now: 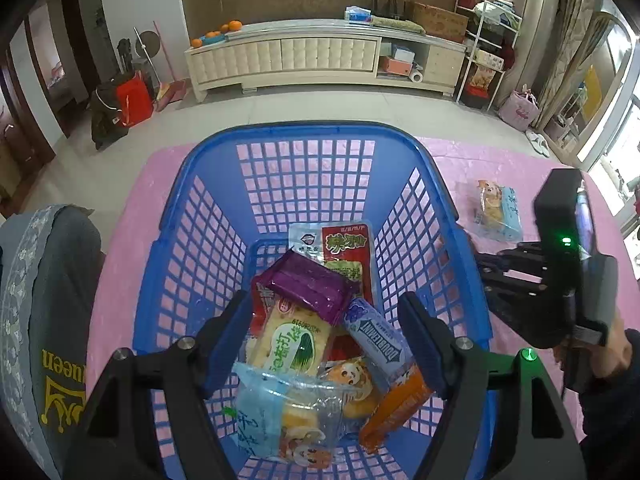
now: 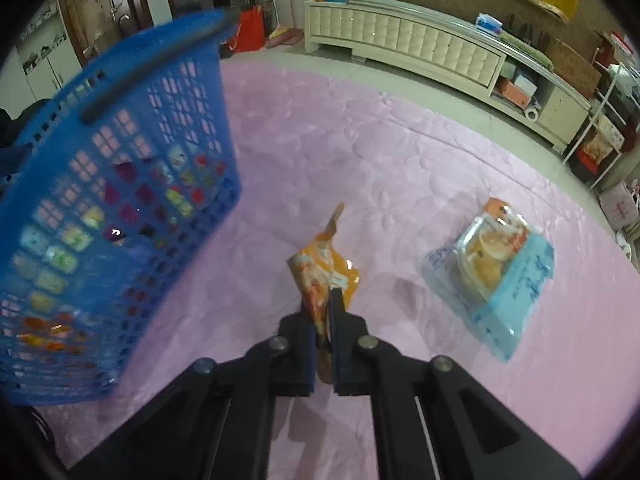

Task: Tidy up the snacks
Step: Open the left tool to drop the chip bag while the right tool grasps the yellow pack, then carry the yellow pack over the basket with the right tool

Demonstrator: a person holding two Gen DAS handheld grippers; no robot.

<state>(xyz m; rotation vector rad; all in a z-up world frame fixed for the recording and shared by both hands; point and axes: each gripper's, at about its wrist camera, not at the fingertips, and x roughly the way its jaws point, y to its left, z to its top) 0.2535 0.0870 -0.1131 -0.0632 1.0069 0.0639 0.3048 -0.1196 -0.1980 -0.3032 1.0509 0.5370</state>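
Note:
A blue plastic basket (image 1: 188, 216) stands on a pink cloth and holds several snack packs, among them a purple pack (image 1: 308, 286), a green cracker pack (image 1: 292, 342) and a clear pastry pack (image 1: 280, 412). My left gripper (image 1: 324, 344) is open and empty, hovering over the basket. My right gripper (image 2: 322, 316) is shut on an orange snack pouch (image 2: 320, 272) and holds it above the cloth, right of the basket (image 2: 120, 184). A blue pastry pack (image 2: 492, 272) lies on the cloth to the right; it also shows in the left wrist view (image 1: 498, 212).
The pink cloth (image 2: 360, 152) covers the table. A white low cabinet (image 1: 320, 56) stands across the room. A grey cushioned seat (image 1: 48, 300) is at the table's left. The right gripper's body (image 1: 560, 264) is beside the basket's right wall.

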